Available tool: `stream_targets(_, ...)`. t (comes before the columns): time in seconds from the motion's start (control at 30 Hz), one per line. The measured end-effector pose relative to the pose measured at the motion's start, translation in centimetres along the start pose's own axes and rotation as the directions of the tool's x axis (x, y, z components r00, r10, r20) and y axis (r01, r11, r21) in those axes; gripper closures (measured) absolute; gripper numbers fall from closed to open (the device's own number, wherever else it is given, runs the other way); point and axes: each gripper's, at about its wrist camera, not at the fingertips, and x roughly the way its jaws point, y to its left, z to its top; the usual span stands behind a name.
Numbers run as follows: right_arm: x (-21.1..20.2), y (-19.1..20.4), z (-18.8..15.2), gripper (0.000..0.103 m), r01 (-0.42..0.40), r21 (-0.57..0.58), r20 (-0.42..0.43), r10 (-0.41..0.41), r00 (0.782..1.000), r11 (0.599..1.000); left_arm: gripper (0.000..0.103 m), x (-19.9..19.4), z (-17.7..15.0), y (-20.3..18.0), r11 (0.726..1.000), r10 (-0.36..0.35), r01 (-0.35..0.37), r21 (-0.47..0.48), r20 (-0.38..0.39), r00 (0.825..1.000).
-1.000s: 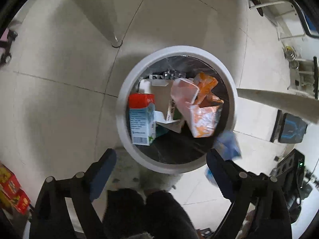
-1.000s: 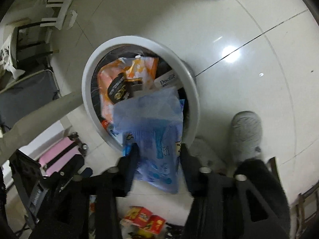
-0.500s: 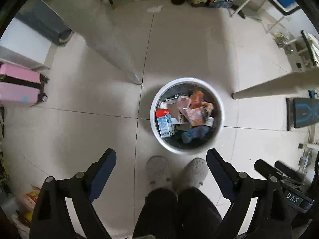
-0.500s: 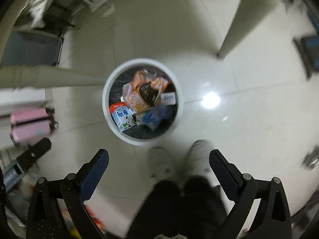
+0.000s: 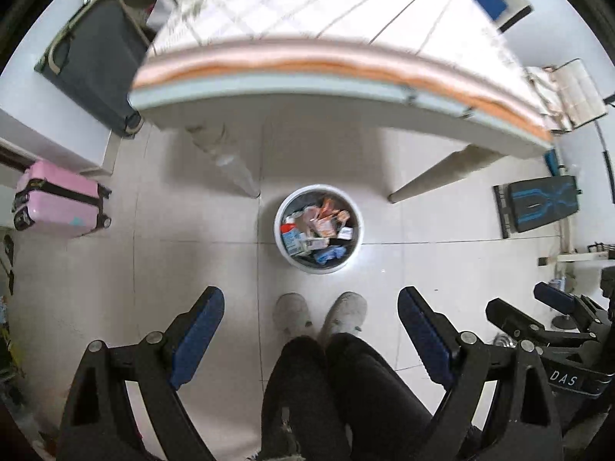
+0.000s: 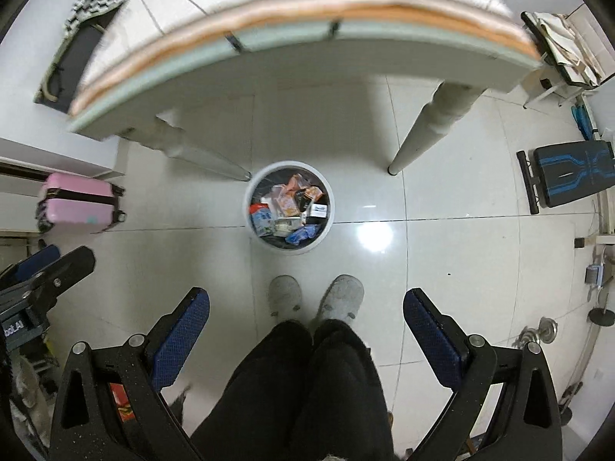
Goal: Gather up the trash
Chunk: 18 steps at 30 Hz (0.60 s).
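A round white trash bin (image 5: 355, 242) (image 6: 253, 226) stands on the tiled floor under the table's front edge. It holds orange wrappers (image 5: 326, 221) (image 6: 290, 201), a milk carton (image 5: 290, 240) (image 6: 260, 223) and a crumpled blue wrapper (image 5: 326, 255) (image 6: 301, 235). My left gripper (image 5: 311, 319) is open and empty, high above the floor. My right gripper (image 6: 305, 320) is open and empty at the same height. Both look down at the bin from well above it.
A table with a checked cloth (image 5: 326, 57) (image 6: 307, 38) spans the top, its legs (image 5: 423, 184) (image 6: 426, 134) flanking the bin. The person's legs and grey slippers (image 5: 338, 315) (image 6: 338, 296) stand before the bin. A pink suitcase (image 5: 57, 199) (image 6: 77, 201) is left, a bench (image 5: 542, 201) (image 6: 569, 180) right.
My right gripper opened and dropped the blue wrapper into the bin. Both grippers then rose far up and back from the bin, so the table top came into view.
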Motion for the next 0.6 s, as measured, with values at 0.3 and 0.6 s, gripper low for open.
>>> stream_targets(0.3, -13.1, 0.5, -3.1, 0.001, -0.049, -0.046, 0.086, 0.053, 0.995, 0.998, 0.011, -10.5, -1.7, -1.9, 0.992, -0.120, 0.117, 0.041, 0.094, 0.988)
stream_targets(0.6, -22.3, 1.1, -5.4, 0.001, -0.128, -0.069, 0.164, 0.137, 0.977, 0.989, 0.011, -18.0, -2.8, -1.8, 0.978, -0.207, 0.198, 0.061, 0.185, 0.961)
